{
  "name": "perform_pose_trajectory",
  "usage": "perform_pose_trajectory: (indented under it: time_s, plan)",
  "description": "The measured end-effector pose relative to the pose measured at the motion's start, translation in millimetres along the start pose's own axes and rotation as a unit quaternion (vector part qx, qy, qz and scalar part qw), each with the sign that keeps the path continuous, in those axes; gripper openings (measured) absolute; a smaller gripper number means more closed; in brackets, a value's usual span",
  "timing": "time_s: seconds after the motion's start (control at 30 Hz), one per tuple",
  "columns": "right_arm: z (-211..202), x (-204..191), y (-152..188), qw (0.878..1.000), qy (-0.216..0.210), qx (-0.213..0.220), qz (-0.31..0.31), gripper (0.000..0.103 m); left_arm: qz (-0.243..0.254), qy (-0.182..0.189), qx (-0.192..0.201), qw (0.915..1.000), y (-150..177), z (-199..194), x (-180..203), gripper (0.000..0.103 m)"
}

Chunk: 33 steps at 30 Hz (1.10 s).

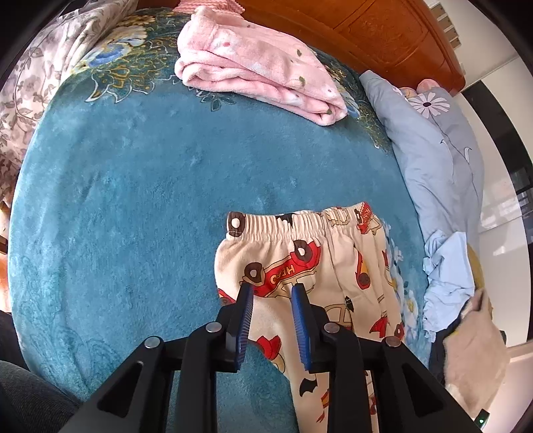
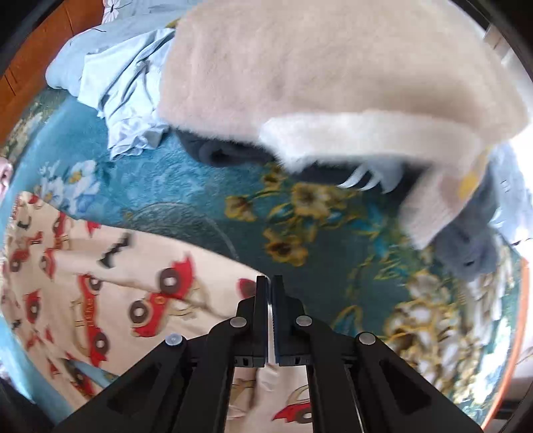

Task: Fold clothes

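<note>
Cream children's trousers with red car prints (image 1: 309, 266) lie flat on the teal blanket (image 1: 133, 200), waistband away from me. My left gripper (image 1: 271, 288) is open just above the trousers below the waistband, its blue pads apart. In the right wrist view the trousers (image 2: 116, 293) spread to the left. My right gripper (image 2: 269, 279) is shut at the trousers' edge; I cannot tell whether cloth is pinched between the pads.
A folded pink fleece garment (image 1: 253, 66) lies at the far side. A grey-blue quilt (image 1: 439, 156) and light blue clothes (image 1: 449, 266) are at the right. A cream fuzzy garment (image 2: 333, 73) over dark clothes (image 2: 226, 153) lies ahead of the right gripper. A wooden headboard (image 1: 383, 30) stands behind.
</note>
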State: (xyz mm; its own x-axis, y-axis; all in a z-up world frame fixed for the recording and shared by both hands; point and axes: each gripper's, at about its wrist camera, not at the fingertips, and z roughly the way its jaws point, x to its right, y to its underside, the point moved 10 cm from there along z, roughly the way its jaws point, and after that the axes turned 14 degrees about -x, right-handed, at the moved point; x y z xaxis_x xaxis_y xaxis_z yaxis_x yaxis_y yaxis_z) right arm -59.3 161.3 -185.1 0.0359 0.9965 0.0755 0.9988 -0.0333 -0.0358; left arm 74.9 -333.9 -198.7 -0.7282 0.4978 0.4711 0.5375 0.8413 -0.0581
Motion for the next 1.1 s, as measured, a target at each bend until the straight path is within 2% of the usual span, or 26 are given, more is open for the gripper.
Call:
perform_pose_trajectory:
  time_s: [0.1,0.13,0.17,0.23,0.33,0.4,0.53,0.63,0.7,0.8,0.83,0.87,0.93,1.1]
  plan:
    - [-8,0,10,1.0,0.004,0.009,-0.026,0.009,-0.002,-0.001,-0.002,1.0,0,2,0,0.031]
    - [-12,3,15,0.999,0.003,0.012,-0.029,0.02,-0.002,0.0,-0.003,1.0,0,2,0,0.031]
    - [-16,10,22,1.0,-0.006,0.014,-0.025,0.036,-0.002,0.001,-0.003,1.0,1,2,0,0.031]
    - [-22,30,41,1.0,-0.024,0.014,0.001,0.046,-0.003,0.005,-0.002,1.0,1,2,1,0.031]
    - [-15,65,89,0.997,-0.042,-0.019,0.063,0.046,-0.003,0.009,-0.002,1.0,1,1,1,0.031]
    - [-5,89,124,0.99,-0.063,-0.044,0.114,0.046,-0.004,0.012,-0.004,0.9999,1,1,2,0.032]
    - [19,121,183,0.965,-0.119,-0.078,0.22,0.046,-0.002,0.013,-0.01,0.9999,4,2,3,0.032]
    - [31,121,200,0.941,-0.174,-0.086,0.277,0.046,-0.002,0.015,-0.007,0.9999,4,0,3,0.032]
    - [33,116,200,0.931,-0.196,-0.078,0.297,0.046,-0.006,0.02,-0.004,0.9998,4,-2,2,0.033]
    - [28,104,193,0.936,-0.185,-0.068,0.291,0.045,-0.007,0.023,-0.002,0.9997,4,-4,3,0.034]
    - [24,99,188,0.94,-0.182,-0.062,0.283,0.036,-0.006,0.023,-0.001,0.9997,4,-4,3,0.034]
    - [20,94,184,0.945,-0.174,-0.058,0.271,0.02,-0.006,0.024,-0.001,0.9997,4,-5,3,0.034]
    - [11,89,174,0.957,-0.144,-0.05,0.248,0.009,-0.004,0.024,-0.001,0.9997,4,-5,3,0.034]
    - [-18,111,147,0.975,-0.068,-0.013,0.212,0.008,-0.004,0.024,-0.004,0.9997,5,-4,4,0.039]
